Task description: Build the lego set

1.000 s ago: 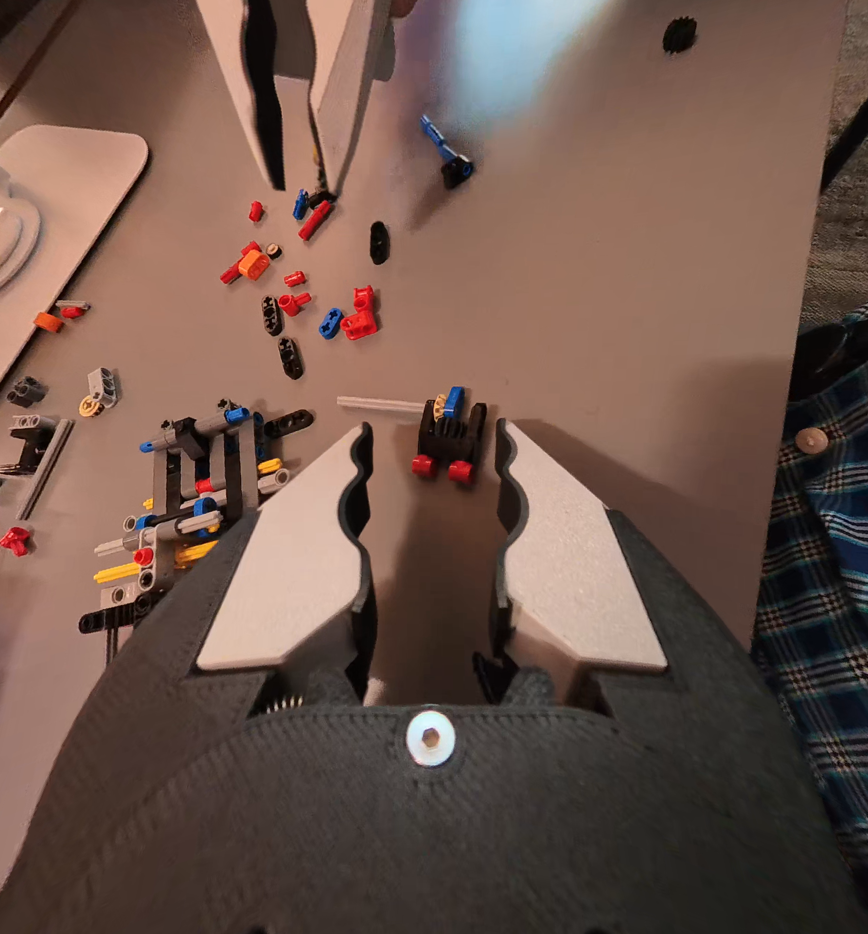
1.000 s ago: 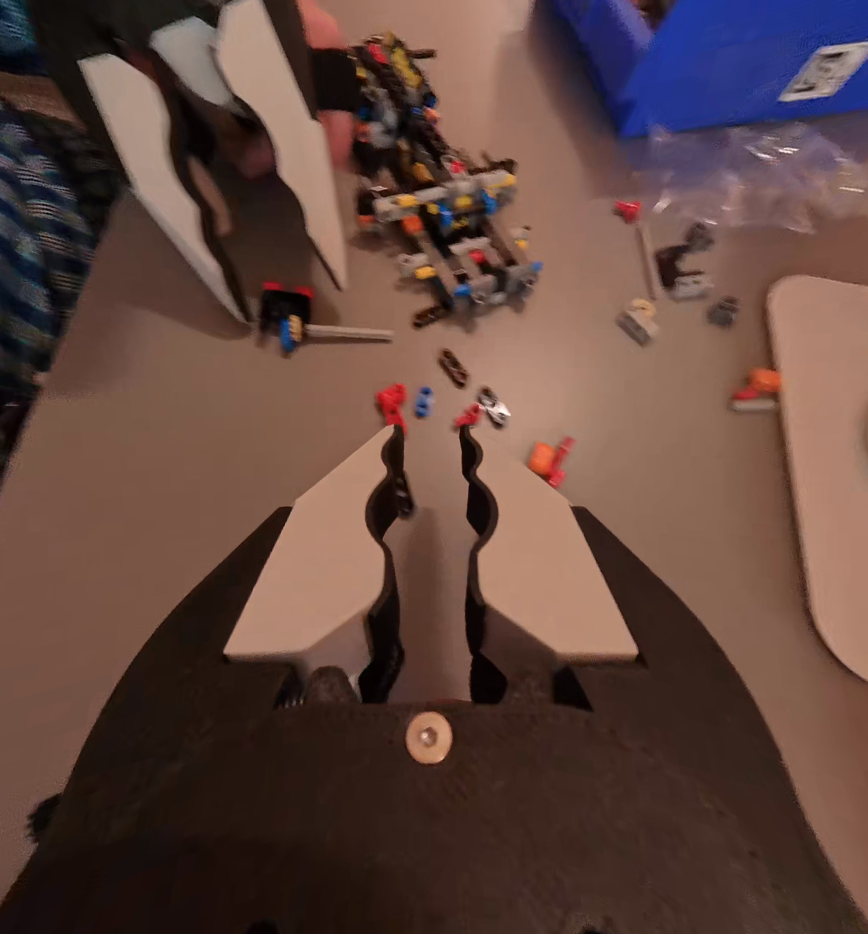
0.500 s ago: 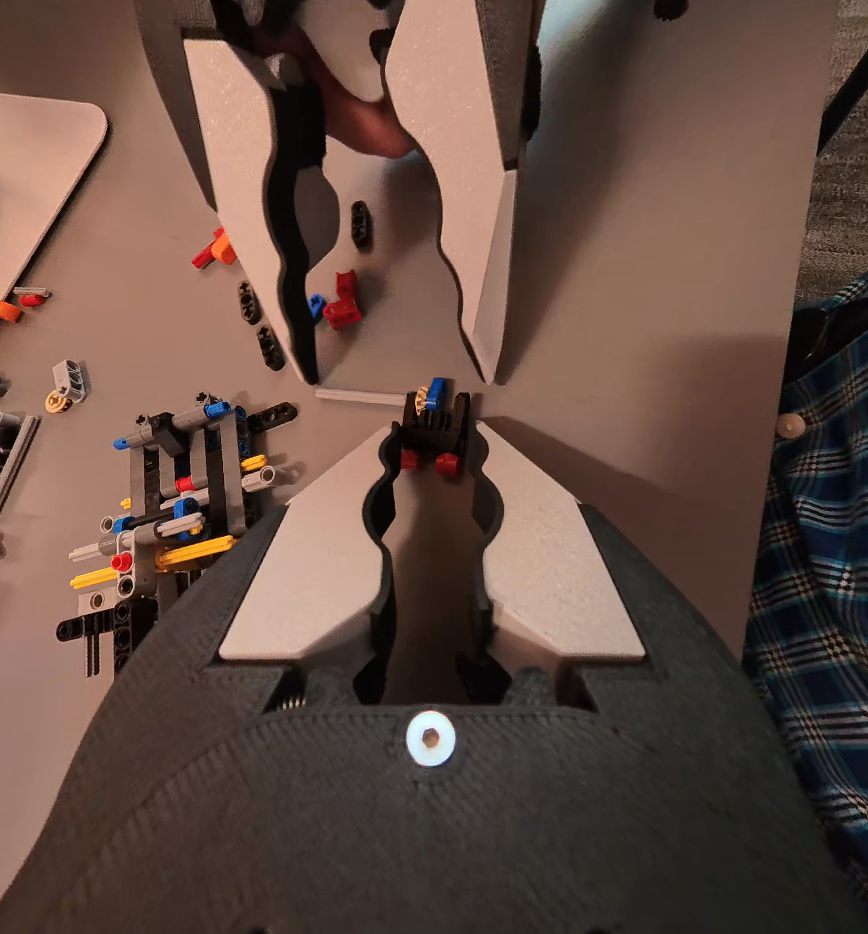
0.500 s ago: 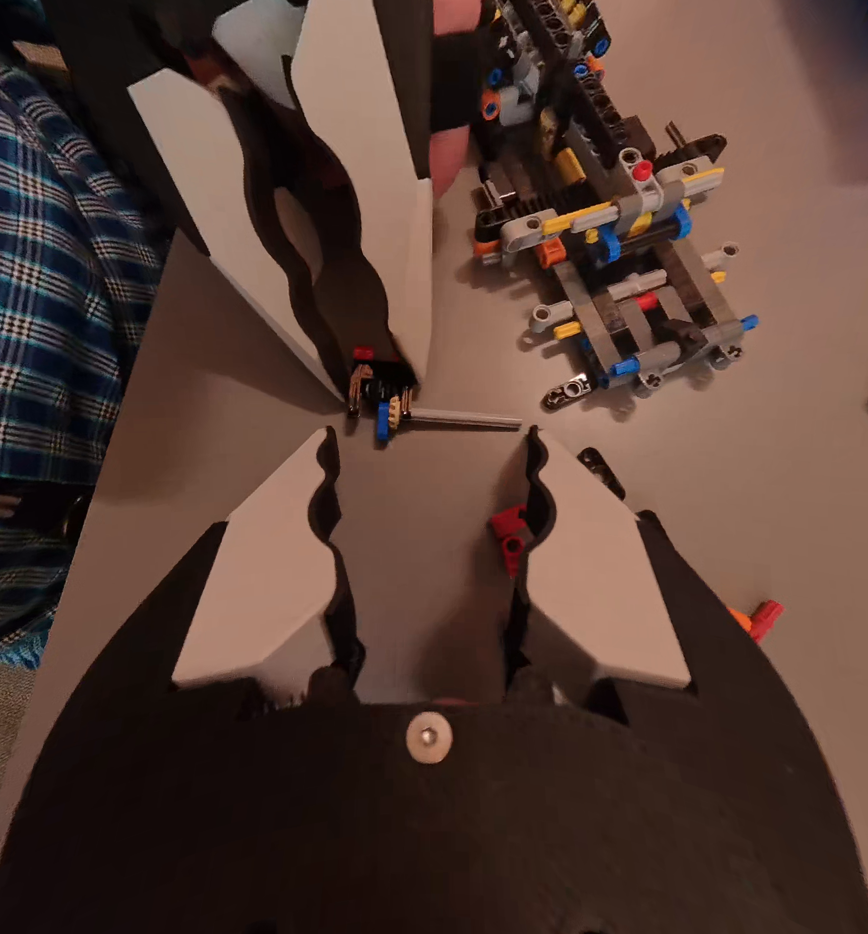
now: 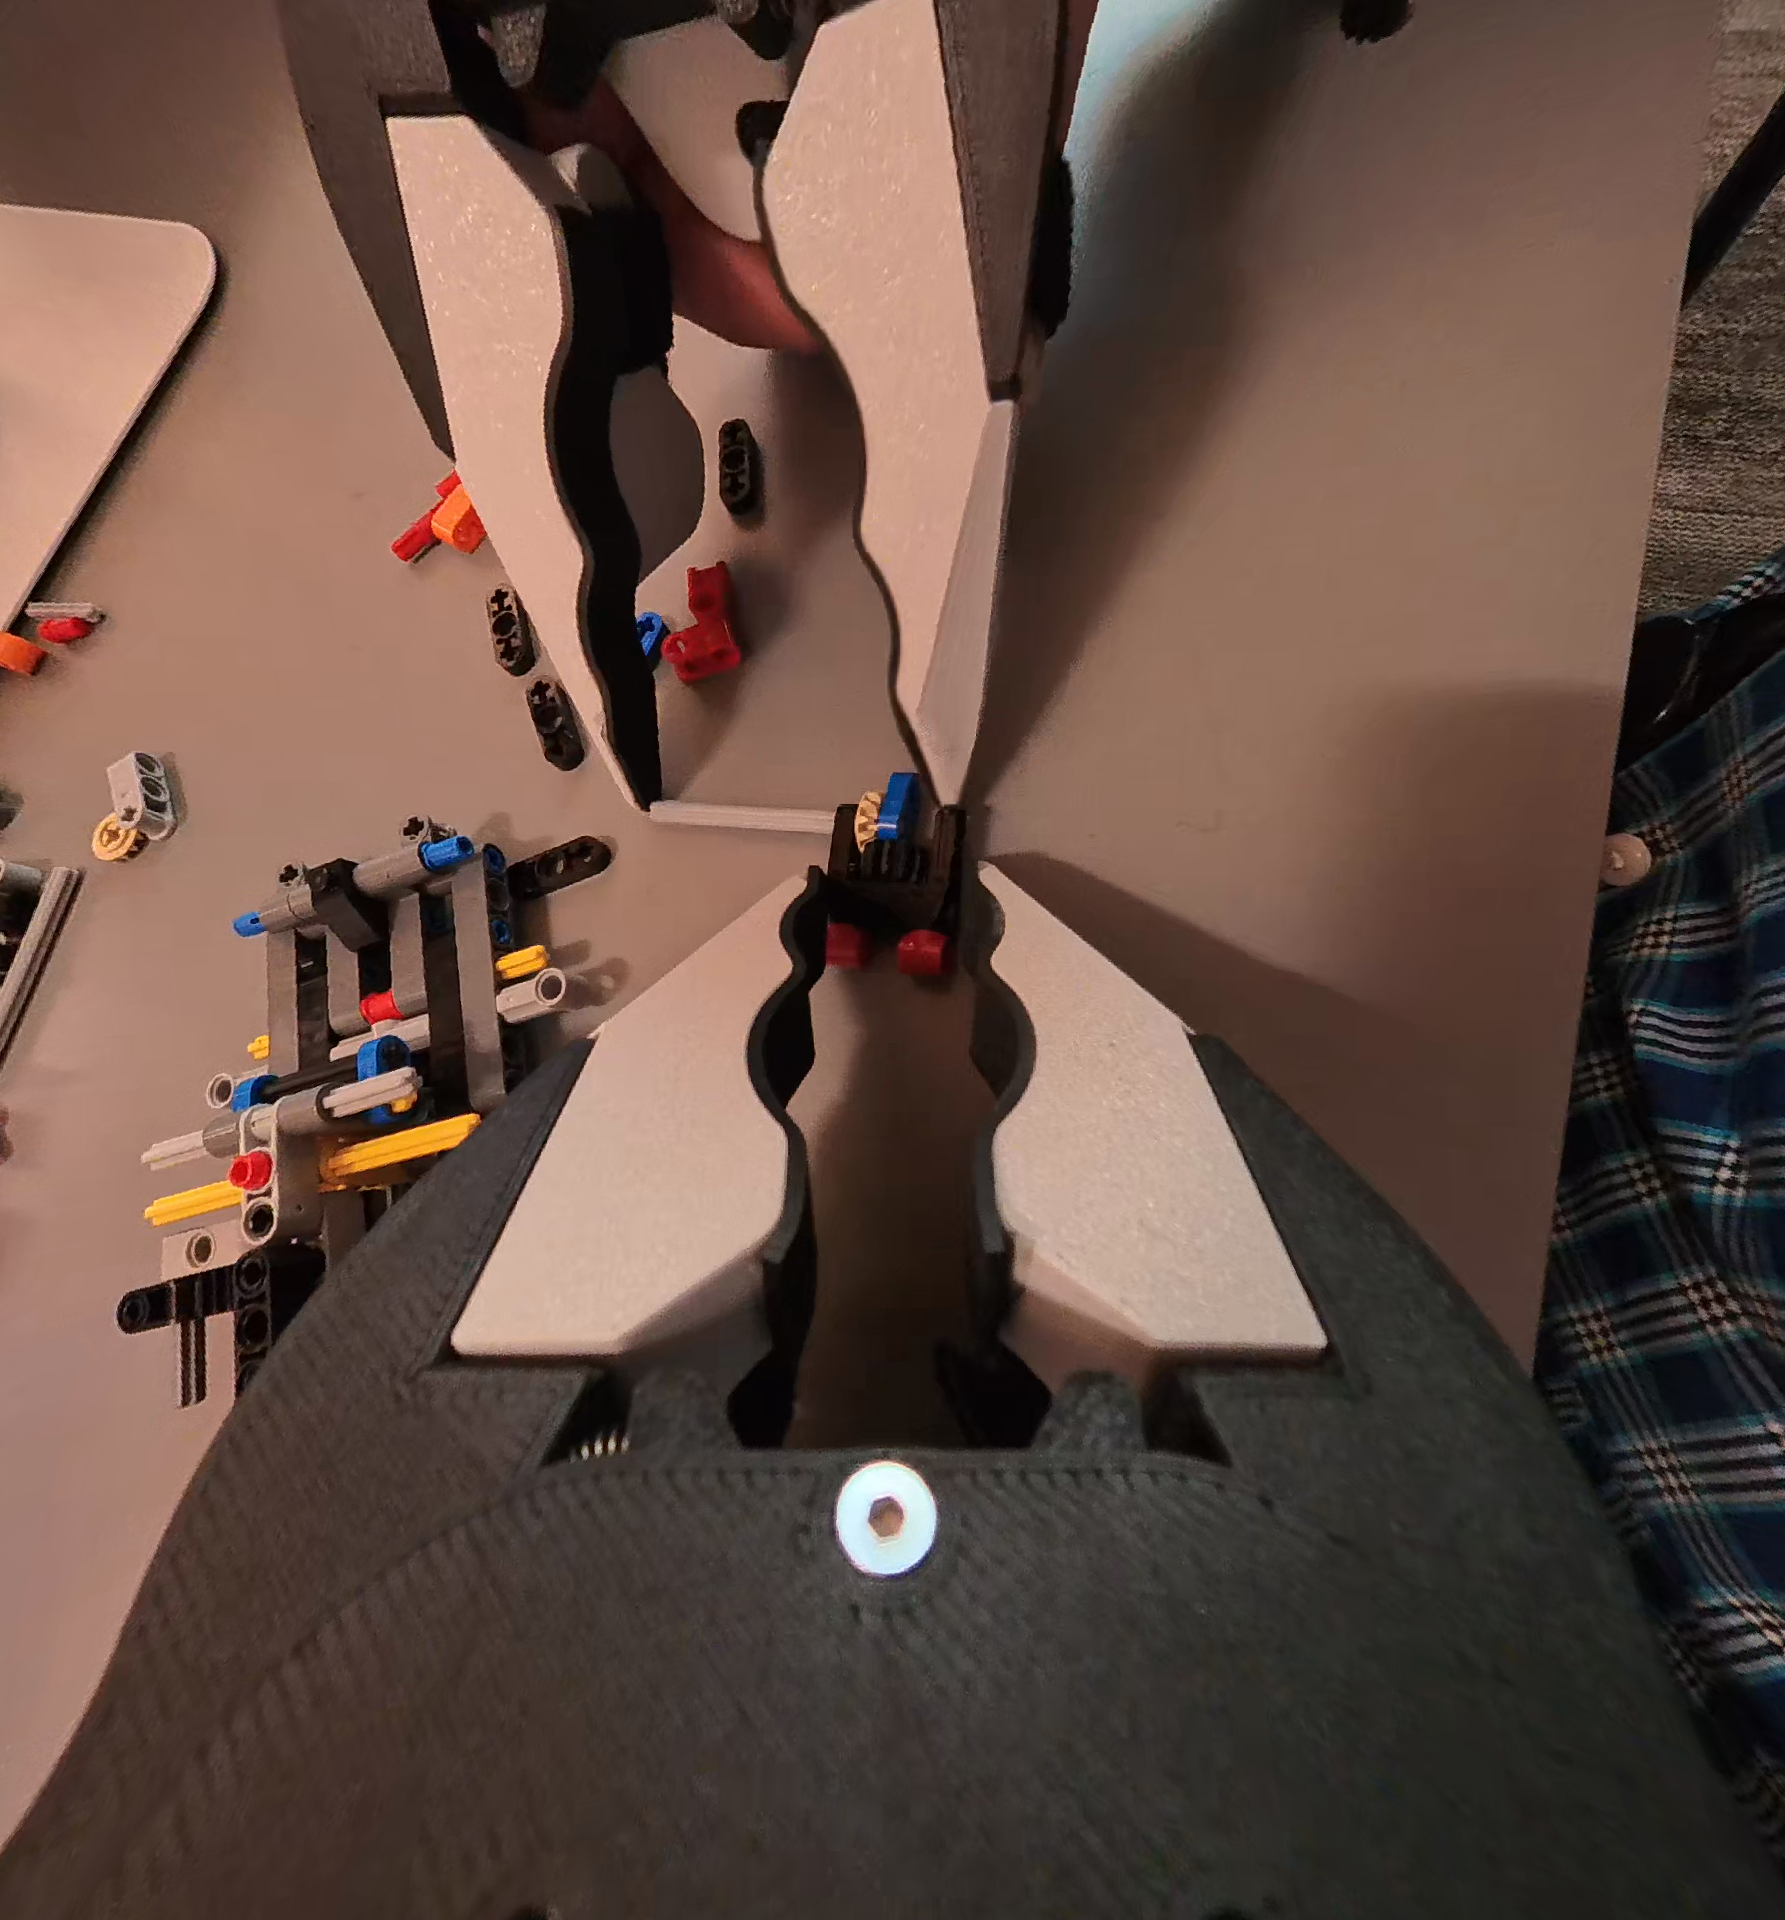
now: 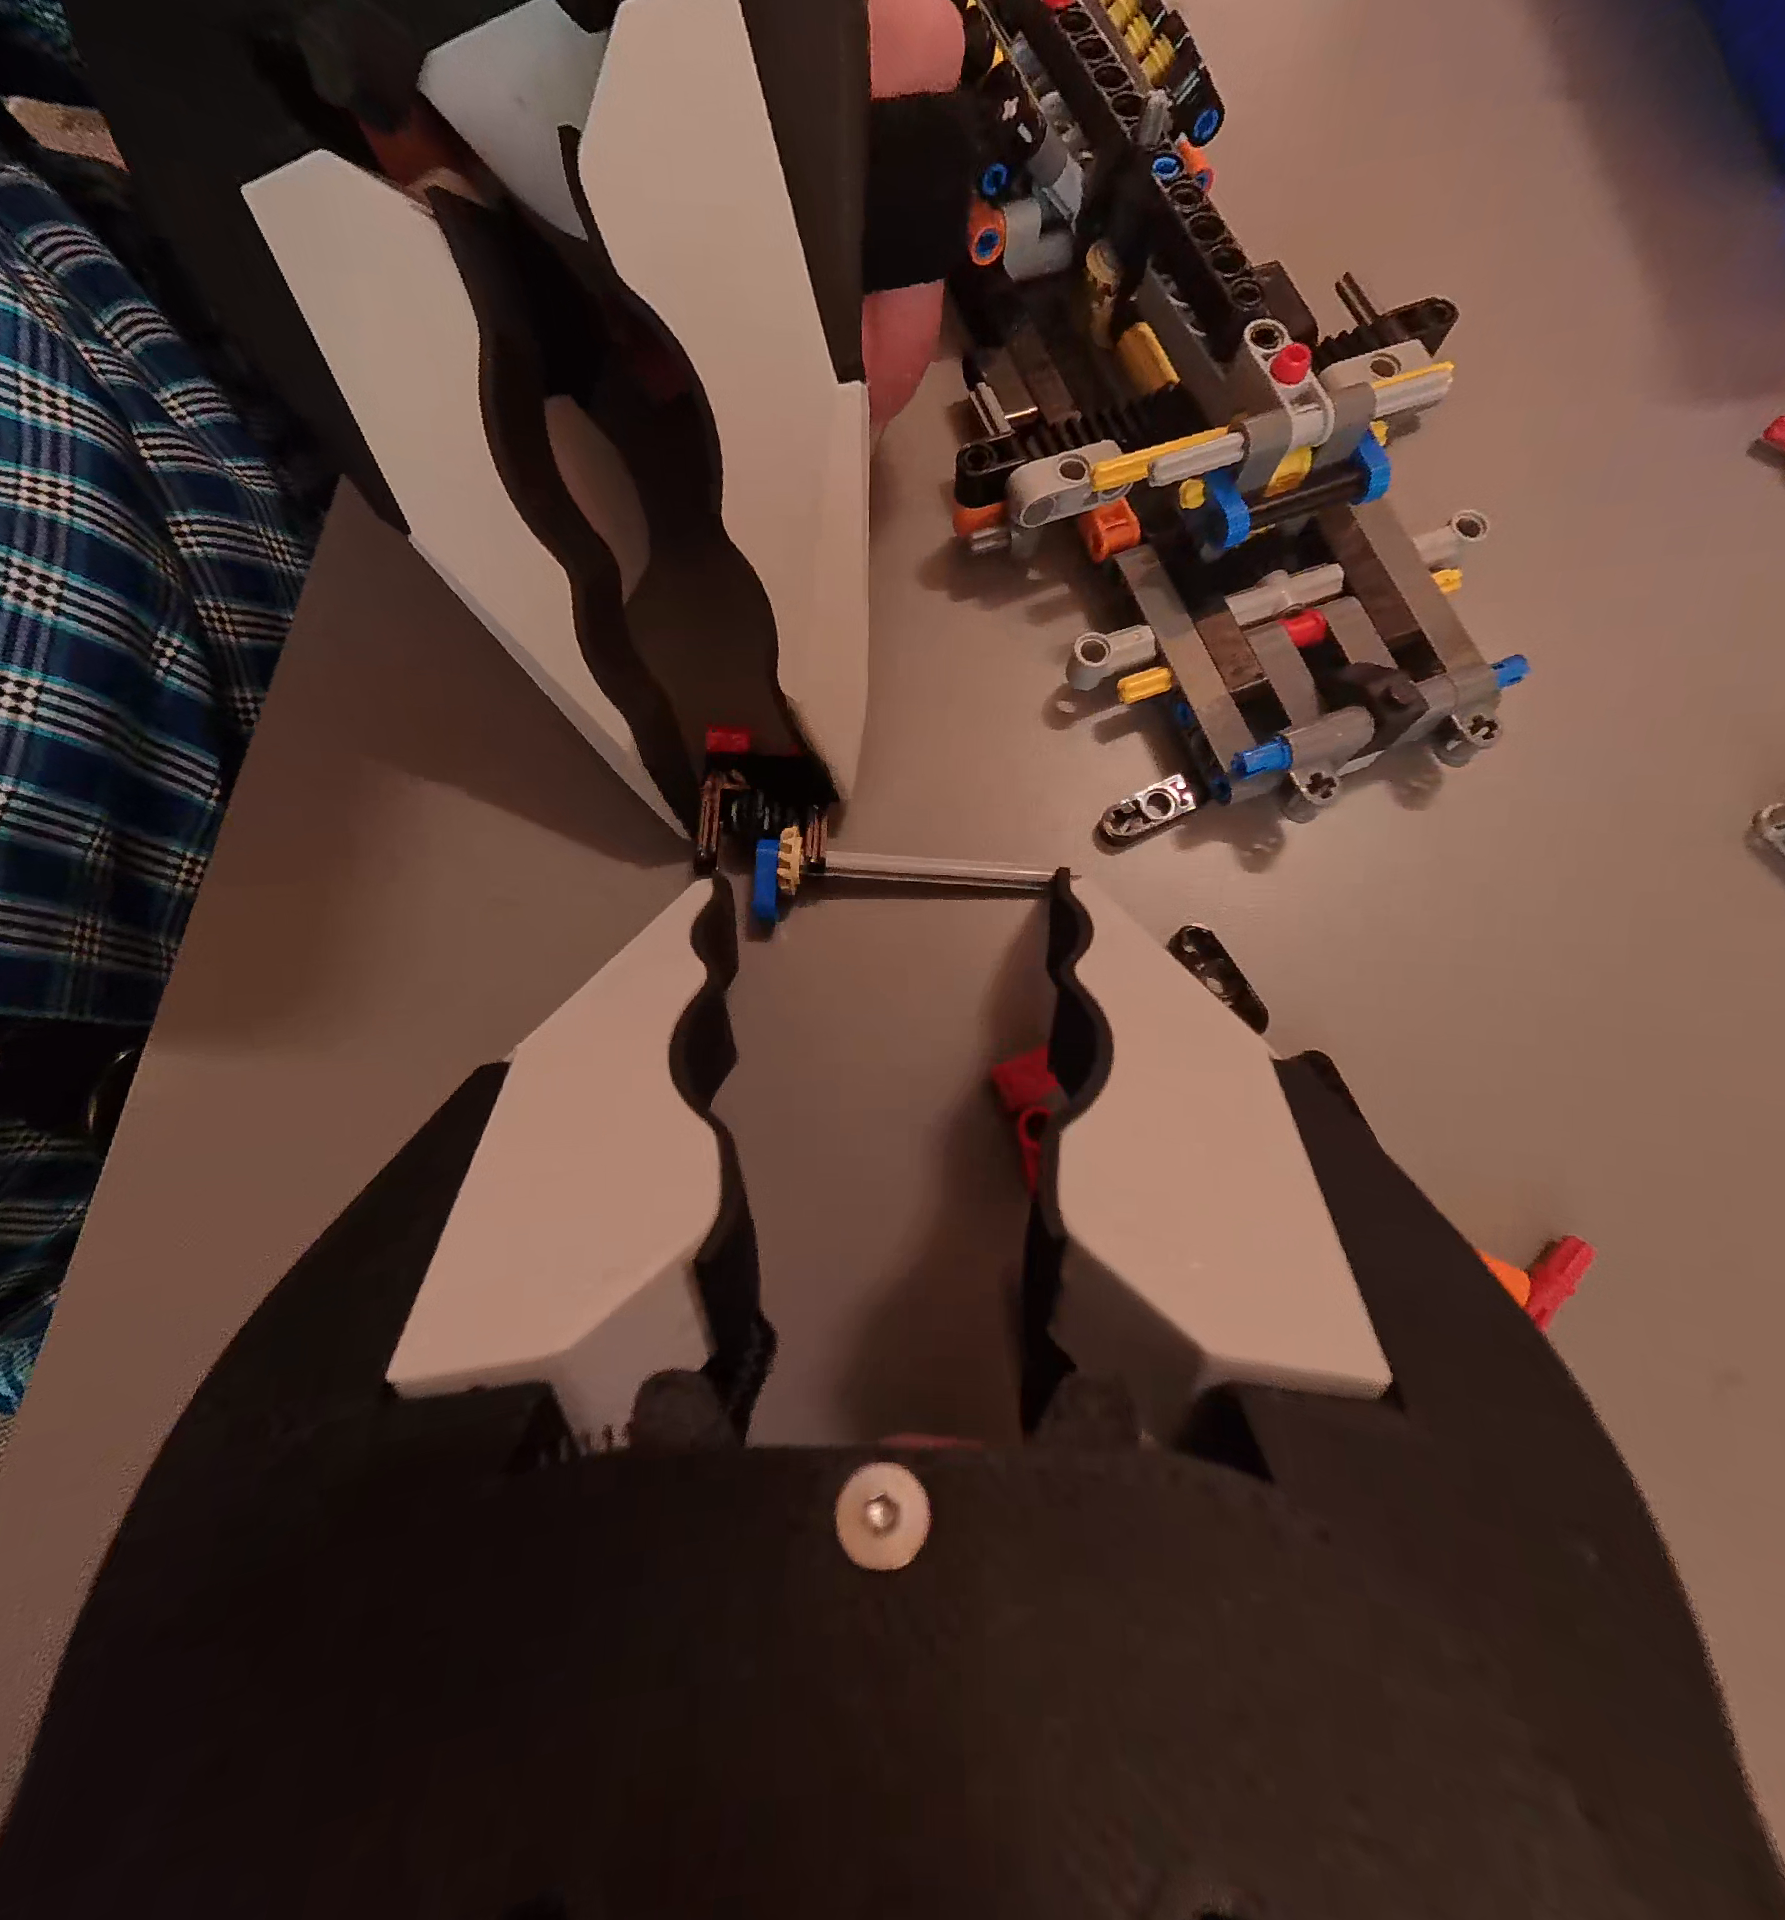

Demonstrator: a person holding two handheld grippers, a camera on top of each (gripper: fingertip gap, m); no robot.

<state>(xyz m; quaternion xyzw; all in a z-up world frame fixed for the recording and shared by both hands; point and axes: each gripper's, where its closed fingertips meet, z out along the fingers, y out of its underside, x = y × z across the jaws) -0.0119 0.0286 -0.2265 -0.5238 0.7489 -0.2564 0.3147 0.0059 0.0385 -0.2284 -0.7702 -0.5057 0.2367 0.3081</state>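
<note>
Right gripper (image 6: 883, 899) has closed in — fingers straddling axle (image 6: 935, 881).

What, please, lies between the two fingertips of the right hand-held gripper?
A thin light-grey axle rod spans the gap at the right hand-held gripper tips, running to the small black gear assembly; behind it the grey table is bare, per the right wrist view.

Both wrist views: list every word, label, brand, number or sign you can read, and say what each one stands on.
No text can be read in either view.
The small black sub-assembly, the larger build, the loose pieces and the grey table show no print.
A pale patch above the plaid shirt in the right wrist view may be a tag, but it is too blurred to read.
</note>
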